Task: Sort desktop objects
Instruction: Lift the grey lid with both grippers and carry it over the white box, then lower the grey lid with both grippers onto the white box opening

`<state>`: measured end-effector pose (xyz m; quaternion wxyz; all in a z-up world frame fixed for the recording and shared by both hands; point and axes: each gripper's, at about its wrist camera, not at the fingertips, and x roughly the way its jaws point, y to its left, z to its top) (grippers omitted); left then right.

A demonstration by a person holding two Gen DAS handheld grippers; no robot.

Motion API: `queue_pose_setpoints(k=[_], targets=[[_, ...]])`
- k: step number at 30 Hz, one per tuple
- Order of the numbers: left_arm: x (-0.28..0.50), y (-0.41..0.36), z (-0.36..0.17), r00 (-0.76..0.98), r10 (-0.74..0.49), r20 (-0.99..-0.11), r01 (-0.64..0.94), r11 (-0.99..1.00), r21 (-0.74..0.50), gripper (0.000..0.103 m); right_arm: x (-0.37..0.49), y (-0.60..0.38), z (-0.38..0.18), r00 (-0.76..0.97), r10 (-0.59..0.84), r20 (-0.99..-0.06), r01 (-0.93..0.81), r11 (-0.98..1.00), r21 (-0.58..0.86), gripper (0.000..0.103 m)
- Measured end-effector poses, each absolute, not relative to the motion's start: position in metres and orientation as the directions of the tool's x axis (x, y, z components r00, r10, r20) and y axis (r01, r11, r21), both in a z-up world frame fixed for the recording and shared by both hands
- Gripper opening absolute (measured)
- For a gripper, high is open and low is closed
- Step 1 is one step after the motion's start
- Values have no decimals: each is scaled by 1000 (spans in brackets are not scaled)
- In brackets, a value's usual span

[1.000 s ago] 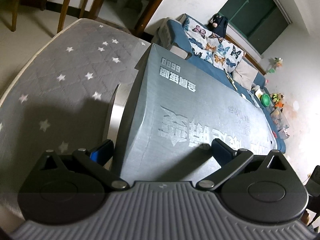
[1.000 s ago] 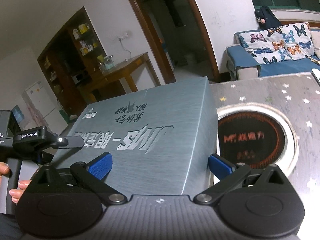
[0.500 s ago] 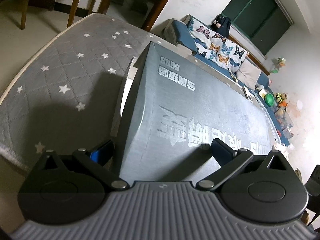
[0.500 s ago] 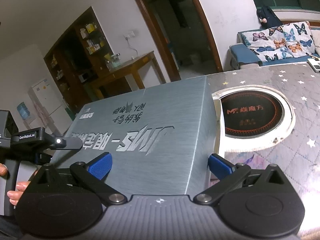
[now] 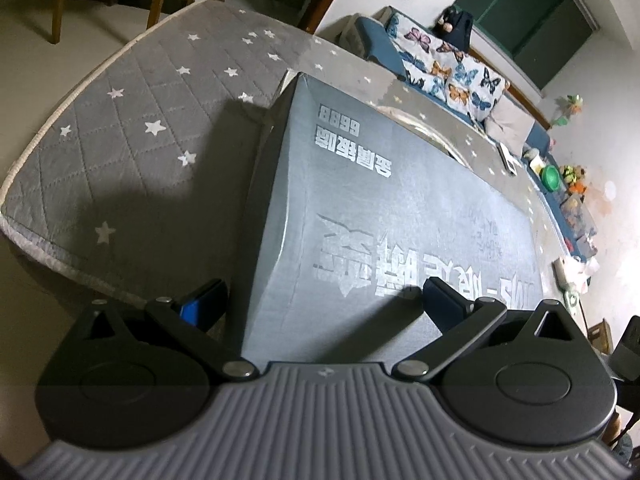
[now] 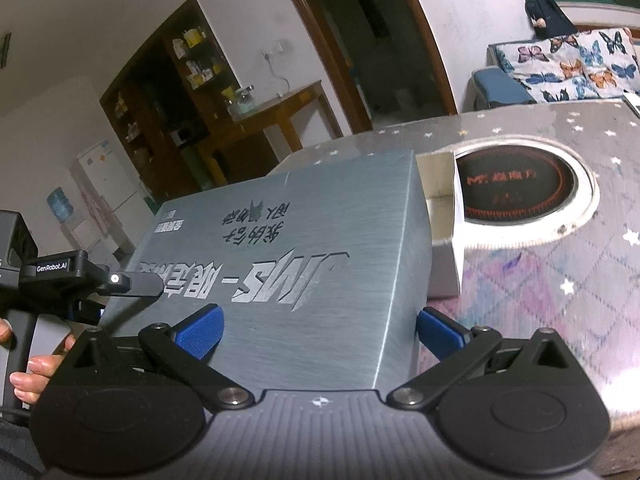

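Left wrist view: your left gripper (image 5: pixel 324 300) has its jaws spread wide across one end of the grey box lid (image 5: pixel 400 216), one finger down past the lid's side wall, the other over its printed top; whether the pads really press it, you cannot tell, so call it straddling, not a firm pinch. Ahead of the gripper the lid runs out over the star-print table cover (image 5: pixel 132 128), lifted clear of it by the look of the shadow. Right wrist view: your right gripper (image 6: pixel 320 330) is equally spread, one blue pad over the lid top, the other just off its near corner, contact unclear. Off to its left the other gripper's finger reaches onto the lid's far end, a hand (image 6: pixel 24 376) on its handle. Ahead and right, the box base (image 6: pixel 442 216) sits partly uncovered, just beside the round inset hob (image 6: pixel 516 188). Step in hand looks like lifting the lid off the base. Next move probably needs both ends raised level together, or the lid tips and slips.
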<state>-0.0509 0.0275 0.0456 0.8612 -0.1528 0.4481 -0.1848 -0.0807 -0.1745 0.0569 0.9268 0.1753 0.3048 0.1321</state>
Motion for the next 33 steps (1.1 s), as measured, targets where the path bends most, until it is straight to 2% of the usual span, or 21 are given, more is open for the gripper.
queue_pose_setpoints(k=[11, 33], targets=[[-50, 37, 17, 438, -463, -770, 103, 877, -469, 103, -95, -169, 40, 747, 349, -566, -111, 905, 411, 103], [-29, 40, -19, 306, -479, -822, -23, 860, -510, 103, -74, -170, 25, 679, 345, -648, -93, 916, 391, 103]])
